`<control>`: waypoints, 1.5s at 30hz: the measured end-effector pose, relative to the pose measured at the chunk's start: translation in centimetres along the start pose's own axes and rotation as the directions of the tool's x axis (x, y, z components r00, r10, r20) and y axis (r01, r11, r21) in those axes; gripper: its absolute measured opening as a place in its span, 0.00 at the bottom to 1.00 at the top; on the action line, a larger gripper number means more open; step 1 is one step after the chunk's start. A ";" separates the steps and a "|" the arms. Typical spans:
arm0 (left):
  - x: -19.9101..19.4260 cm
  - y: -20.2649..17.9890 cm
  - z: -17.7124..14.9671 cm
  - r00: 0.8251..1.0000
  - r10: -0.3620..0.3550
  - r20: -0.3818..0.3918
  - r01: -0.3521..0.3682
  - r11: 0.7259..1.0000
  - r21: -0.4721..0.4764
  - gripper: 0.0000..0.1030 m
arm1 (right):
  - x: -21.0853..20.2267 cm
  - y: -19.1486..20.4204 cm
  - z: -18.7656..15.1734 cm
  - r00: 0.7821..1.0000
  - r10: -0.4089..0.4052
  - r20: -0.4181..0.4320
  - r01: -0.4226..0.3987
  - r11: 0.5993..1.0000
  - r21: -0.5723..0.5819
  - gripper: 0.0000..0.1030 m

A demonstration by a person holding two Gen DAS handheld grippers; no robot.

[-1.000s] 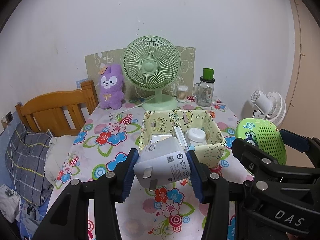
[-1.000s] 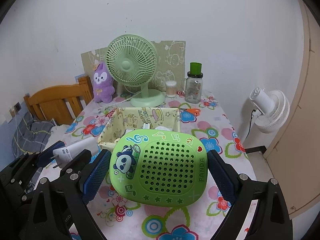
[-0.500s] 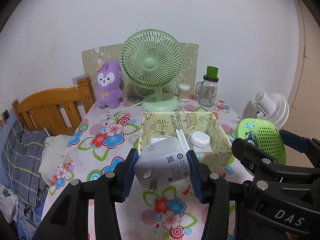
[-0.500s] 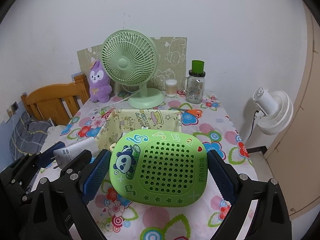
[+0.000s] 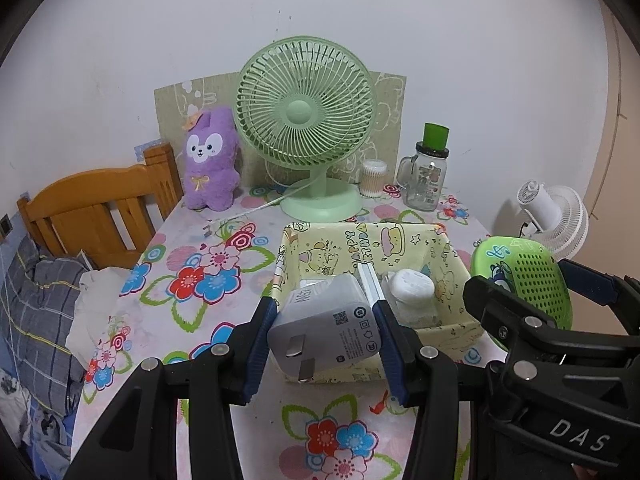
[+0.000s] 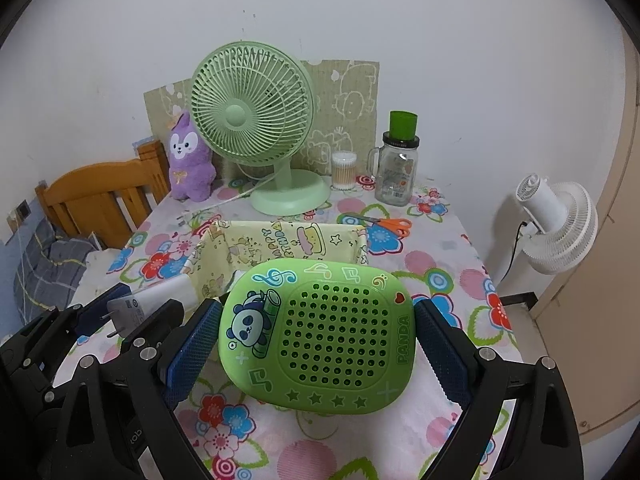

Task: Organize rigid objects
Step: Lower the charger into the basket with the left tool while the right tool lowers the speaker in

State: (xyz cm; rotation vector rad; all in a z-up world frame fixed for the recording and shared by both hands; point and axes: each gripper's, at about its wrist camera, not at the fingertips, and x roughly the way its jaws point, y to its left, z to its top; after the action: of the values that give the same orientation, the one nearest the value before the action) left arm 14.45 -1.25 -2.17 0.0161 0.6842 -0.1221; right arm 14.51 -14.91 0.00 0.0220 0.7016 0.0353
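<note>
Through the left wrist camera, I am watching my left gripper [image 5: 324,334] clamping a white plug-in charger [image 5: 326,322] between its blue pads, prongs pointing back toward the lens. The charger is hanging above the near rim of the yellow cartoon-print storage box [image 5: 452,250], which is sitting near the middle of the flowered tabletop [image 5: 192,264]. Inside the box a small white case [image 5: 412,284] and a white strip-like piece [image 5: 370,282] are lying; I cannot tell what else is under them. Along the far edge of the table, a purple plush bunny [image 5: 210,160], a green desk fan [image 5: 306,120], a tub of cotton swabs [image 5: 374,178] and a glass mug-jar with a green lid [image 5: 428,172] are standing in a row. At the right of this view my right gripper is carrying the green panda case [image 5: 524,276] beside the box's right wall.

Through the right wrist camera, I am seeing my right gripper [image 6: 320,336] spread wide yet gripping the green panda case [image 6: 320,334] by its two side edges, perforated face up toward the lens. The case is hovering over the near end of the storage box [image 6: 280,238]. Orange-handled scissors [image 6: 386,224] are lying on the tabletop [image 6: 452,272] just past the box's far right corner. The left gripper, with the charger [image 6: 152,306], is showing at the lower left. A white floor fan [image 6: 556,228] is standing beyond the table's right edge, and a wooden chair [image 6: 104,196] is standing off its left edge.
</note>
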 end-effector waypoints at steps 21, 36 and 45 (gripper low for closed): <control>6.6 0.0 0.8 0.996 -0.039 -0.079 0.037 0.999 -0.021 0.49 | 5.8 -0.5 1.4 0.998 0.001 -0.056 -0.001 1.000 0.008 0.93; 10.3 -0.9 -0.1 0.990 -0.020 -0.139 0.020 1.000 0.004 0.49 | 9.2 -0.4 0.8 0.994 0.004 -0.110 -0.003 1.000 0.007 0.93; 10.5 -1.4 -0.2 0.989 -0.032 -0.145 0.034 0.999 0.015 0.51 | 9.8 -0.3 0.6 0.993 -0.003 -0.118 0.003 1.000 0.001 0.93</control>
State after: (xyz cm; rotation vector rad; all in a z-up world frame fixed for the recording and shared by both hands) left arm 22.24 -3.71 -8.90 0.0305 0.8282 -0.1598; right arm 22.37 -14.86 -5.81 0.0198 0.8194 0.0339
